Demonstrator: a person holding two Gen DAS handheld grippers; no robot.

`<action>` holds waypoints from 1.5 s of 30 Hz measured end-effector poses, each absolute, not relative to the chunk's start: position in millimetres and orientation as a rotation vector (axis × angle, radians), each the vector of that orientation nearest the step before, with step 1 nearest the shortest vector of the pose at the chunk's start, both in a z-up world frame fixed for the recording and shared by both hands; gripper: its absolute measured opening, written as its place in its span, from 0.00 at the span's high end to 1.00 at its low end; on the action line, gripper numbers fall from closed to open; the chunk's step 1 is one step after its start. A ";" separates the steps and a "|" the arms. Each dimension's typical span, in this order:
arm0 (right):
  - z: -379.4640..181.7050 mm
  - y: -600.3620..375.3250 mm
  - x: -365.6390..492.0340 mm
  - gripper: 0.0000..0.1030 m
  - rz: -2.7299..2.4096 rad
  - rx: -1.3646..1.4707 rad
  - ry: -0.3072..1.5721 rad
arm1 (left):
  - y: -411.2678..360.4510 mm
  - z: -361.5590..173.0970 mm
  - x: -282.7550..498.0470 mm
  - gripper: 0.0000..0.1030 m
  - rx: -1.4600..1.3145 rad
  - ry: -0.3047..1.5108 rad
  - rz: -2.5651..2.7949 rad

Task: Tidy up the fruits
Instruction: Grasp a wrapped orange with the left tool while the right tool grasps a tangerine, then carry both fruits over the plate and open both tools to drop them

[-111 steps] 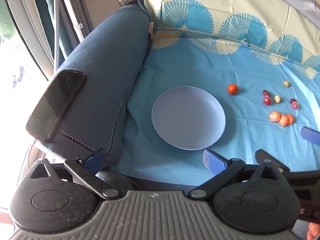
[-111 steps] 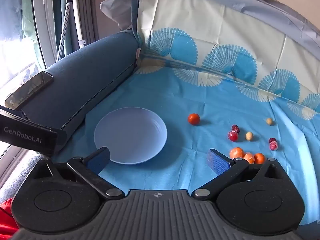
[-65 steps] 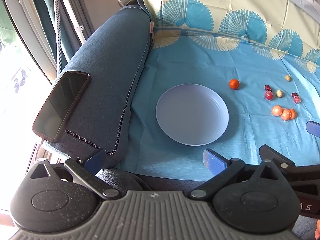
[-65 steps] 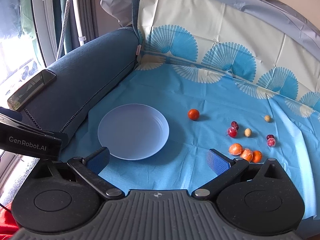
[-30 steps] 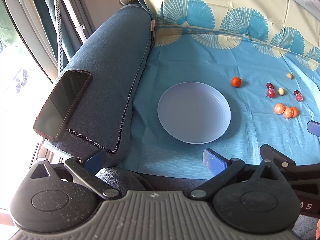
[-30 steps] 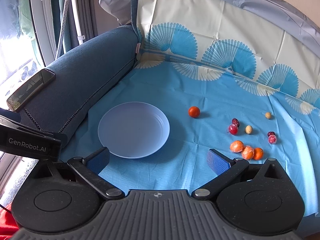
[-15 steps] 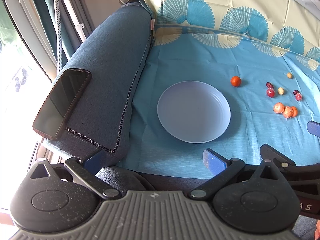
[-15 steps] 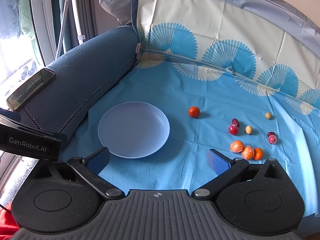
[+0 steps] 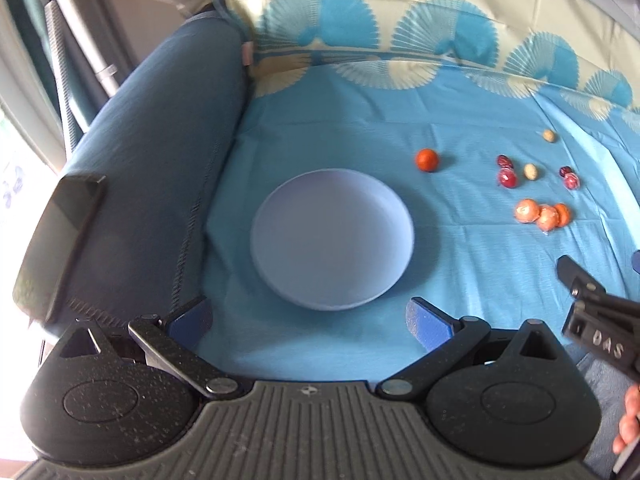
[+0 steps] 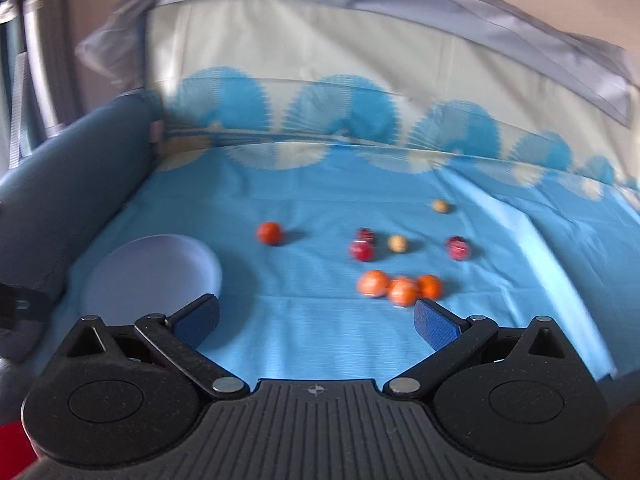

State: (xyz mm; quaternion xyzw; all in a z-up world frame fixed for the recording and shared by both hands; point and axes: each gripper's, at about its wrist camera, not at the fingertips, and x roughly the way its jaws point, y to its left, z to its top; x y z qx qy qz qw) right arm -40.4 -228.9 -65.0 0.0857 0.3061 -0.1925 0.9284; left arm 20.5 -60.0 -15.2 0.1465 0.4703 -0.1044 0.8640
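Orange fruits [image 10: 400, 286], 3 clustered right of the plate [image 9: 332, 236], look light, round, roll-prone; pinch across the middle. Right tool [image 10: 316, 322] and left tool [image 9: 310, 316] gape wide, empty.

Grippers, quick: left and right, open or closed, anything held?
Left gripper: open, holding nothing, above the plate.
Right gripper: open, holding nothing, near the orange fruits.

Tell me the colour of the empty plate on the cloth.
The plate is pale lavender-blue, plain with no pattern; the left wrist view shows it best.
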 end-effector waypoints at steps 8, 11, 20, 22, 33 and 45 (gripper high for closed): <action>-131.0 -330.8 -28.1 0.00 -0.644 0.204 0.683 | -149.0 -55.9 49.9 0.00 0.344 0.993 -0.398; -162.2 -366.6 -11.3 0.01 -0.673 0.237 0.742 | -196.9 -91.9 64.5 0.00 0.431 0.982 -0.475; -220.3 -420.9 37.5 0.01 -0.596 0.310 0.770 | -306.7 -182.7 110.6 0.00 0.636 1.020 -0.736; -227.5 -426.9 46.3 0.01 -0.591 0.307 0.776 | -315.6 -191.1 119.3 0.00 0.647 1.017 -0.777; -231.5 -441.3 56.8 0.05 -0.534 0.253 0.700 | -328.6 -195.2 131.7 0.55 0.646 0.909 -1.016; -220.2 -464.7 28.0 0.64 -0.732 0.361 0.587 | -300.6 -155.5 134.4 0.66 0.494 0.893 -0.884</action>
